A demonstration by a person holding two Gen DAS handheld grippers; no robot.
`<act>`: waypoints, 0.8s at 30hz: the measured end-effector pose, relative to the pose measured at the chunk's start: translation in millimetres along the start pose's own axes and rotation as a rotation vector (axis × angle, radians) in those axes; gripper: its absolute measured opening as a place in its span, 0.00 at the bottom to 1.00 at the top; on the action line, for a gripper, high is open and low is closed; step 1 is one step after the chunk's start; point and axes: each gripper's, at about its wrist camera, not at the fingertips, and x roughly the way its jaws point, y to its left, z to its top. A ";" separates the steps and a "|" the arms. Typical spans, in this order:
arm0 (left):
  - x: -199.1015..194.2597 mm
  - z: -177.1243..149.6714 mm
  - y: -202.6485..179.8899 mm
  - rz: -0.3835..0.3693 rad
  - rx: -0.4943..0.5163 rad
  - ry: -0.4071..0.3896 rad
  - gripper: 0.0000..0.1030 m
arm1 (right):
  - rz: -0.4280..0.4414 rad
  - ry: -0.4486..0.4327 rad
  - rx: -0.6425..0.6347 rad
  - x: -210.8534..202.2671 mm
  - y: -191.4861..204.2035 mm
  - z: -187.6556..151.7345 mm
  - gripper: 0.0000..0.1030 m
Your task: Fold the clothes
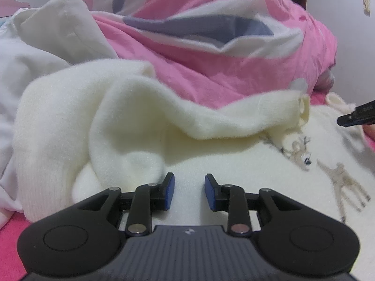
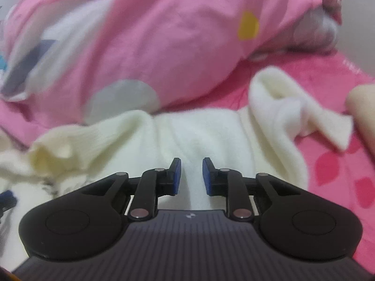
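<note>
A cream knitted sweater (image 1: 131, 117) with embroidered deer (image 1: 337, 175) lies spread on the bed. One sleeve (image 1: 234, 121) is folded across its body, the cuff pointing right. My left gripper (image 1: 189, 182) hovers just over the sweater's body, open, with nothing between its blue pads. The other gripper's black tip (image 1: 356, 117) shows at the right edge. In the right wrist view the same sweater (image 2: 211, 135) lies below my right gripper (image 2: 191, 167), which is open with a narrow gap and nothing in it. The folded sleeve's cuff (image 2: 51, 152) is at the left, a second sleeve (image 2: 293, 103) lies crumpled at the right.
A bulky pink quilt (image 1: 211, 46) with white and grey patches is piled right behind the sweater. White cloth (image 1: 35, 53) is heaped at the left. The pink bedsheet (image 2: 339, 164) shows to the right of the sweater. A beige thing (image 2: 363, 117) sits at the right edge.
</note>
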 end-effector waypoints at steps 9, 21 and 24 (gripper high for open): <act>-72.6 14.9 49.6 -0.052 -0.206 -0.209 0.44 | 0.336 -0.049 -0.060 -69.8 102.7 23.3 0.34; -71.6 10.1 162.4 0.028 -0.531 -0.170 0.46 | 0.570 0.054 -0.456 -48.5 307.8 -37.9 0.43; -71.1 8.0 175.6 0.005 -0.594 -0.159 0.46 | 0.561 0.063 -0.615 -41.6 346.3 -71.0 0.43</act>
